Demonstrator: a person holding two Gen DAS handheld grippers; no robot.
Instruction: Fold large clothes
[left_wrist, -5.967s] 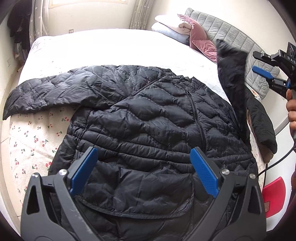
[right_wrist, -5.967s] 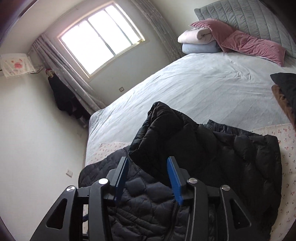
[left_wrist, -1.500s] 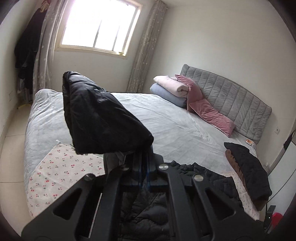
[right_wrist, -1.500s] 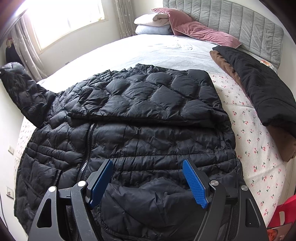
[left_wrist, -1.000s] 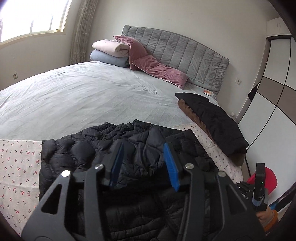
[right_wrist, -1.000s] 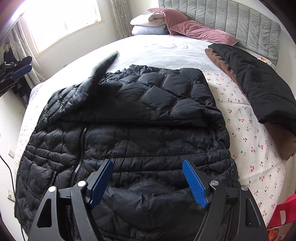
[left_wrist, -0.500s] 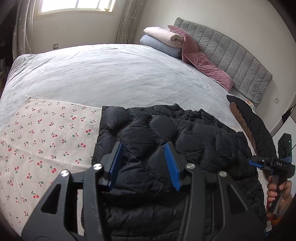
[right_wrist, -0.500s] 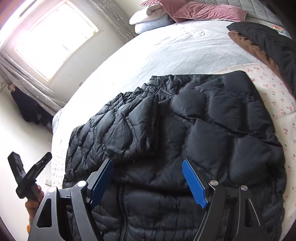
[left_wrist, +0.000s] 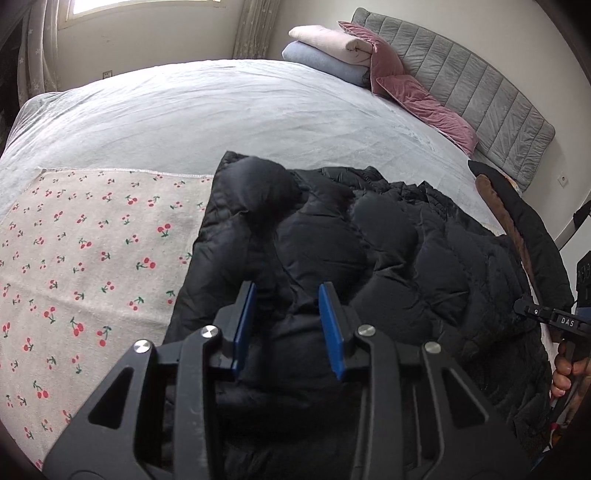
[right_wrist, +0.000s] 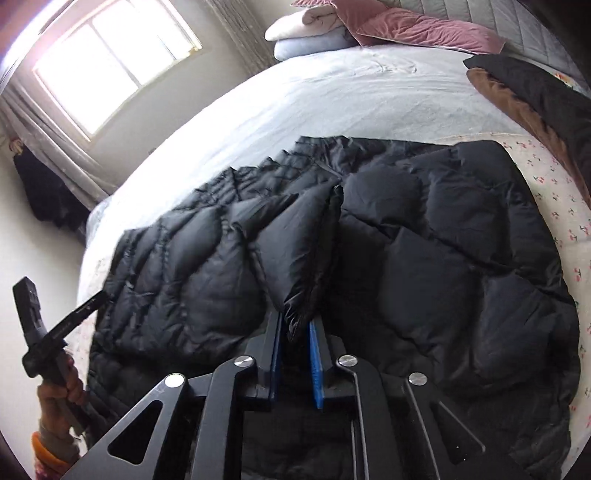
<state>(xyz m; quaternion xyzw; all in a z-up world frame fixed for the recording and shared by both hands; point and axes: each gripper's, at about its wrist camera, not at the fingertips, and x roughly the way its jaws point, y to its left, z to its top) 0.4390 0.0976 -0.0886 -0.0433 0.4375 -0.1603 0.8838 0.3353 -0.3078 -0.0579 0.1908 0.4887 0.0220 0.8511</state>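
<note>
Right gripper (right_wrist: 295, 332) pinched tight on end of folded sleeve (right_wrist: 299, 251). Left gripper (left_wrist: 286, 306) fingers apart, holding nothing, over near part of black puffy jacket (left_wrist: 388, 258). Jacket lies flat on cherry cloth (left_wrist: 74, 258), near edge of grey bed (left_wrist: 221, 107). Pink pillows (left_wrist: 424, 99) far right.

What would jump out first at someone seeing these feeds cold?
The black jacket sprawled over the near end of the bed, partly on a cherry-print cloth. Next, the right tongs pinching a sleeve cuff that lies over the jacket's middle, while the left tongs hover open above it. At the far end, pink pillows lean on a grey headboard.
</note>
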